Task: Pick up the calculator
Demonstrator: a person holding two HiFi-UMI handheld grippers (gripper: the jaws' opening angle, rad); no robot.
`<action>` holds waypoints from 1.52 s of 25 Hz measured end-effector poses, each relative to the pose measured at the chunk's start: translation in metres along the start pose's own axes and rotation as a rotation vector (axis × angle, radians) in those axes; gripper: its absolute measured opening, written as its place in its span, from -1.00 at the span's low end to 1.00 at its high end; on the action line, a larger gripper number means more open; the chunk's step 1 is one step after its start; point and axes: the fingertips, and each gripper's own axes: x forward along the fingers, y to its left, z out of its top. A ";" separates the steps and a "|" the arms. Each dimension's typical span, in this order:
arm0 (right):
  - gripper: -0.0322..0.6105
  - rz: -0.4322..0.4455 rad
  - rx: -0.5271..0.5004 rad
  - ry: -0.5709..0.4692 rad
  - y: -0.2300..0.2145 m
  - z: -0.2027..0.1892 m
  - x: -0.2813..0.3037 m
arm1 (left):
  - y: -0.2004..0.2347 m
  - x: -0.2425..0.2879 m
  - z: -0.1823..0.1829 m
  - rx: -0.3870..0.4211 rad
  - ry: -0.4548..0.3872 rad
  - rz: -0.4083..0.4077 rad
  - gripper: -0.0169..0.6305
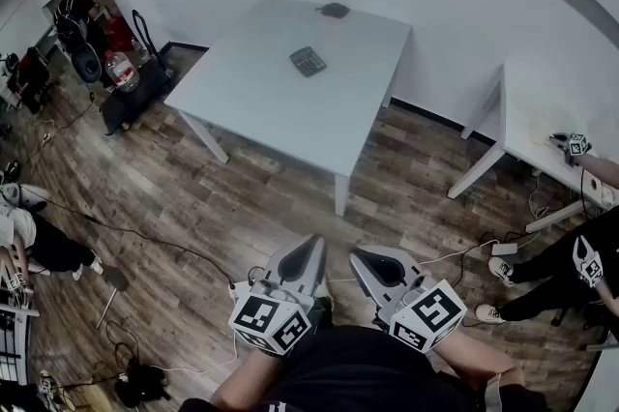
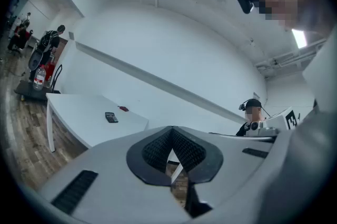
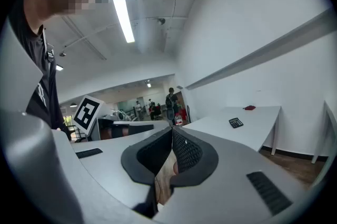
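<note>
Left claw [image 1: 316, 241] and right claw [image 1: 355, 255], both with jaws together and empty, point toward the counter [image 1: 261, 105], on which the calculator [image 1: 308, 61] lies well ahead, roughly between them and arguably slightly nearer the left, its long axis indistinct.

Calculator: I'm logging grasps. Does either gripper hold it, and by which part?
Nothing is held. Left gripper and right gripper are shut and empty; the calculator lies on the table.

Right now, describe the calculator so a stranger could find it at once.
Find the large white table on the wooden floor. The calculator lies towards its far end: dark, flat, rectangular, unlike the small rounded object at the far edge.
</note>
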 end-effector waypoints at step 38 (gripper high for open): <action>-0.86 0.176 0.169 0.087 -0.228 0.041 0.330 | 0.409 0.376 0.053 -0.013 0.213 0.062 -0.93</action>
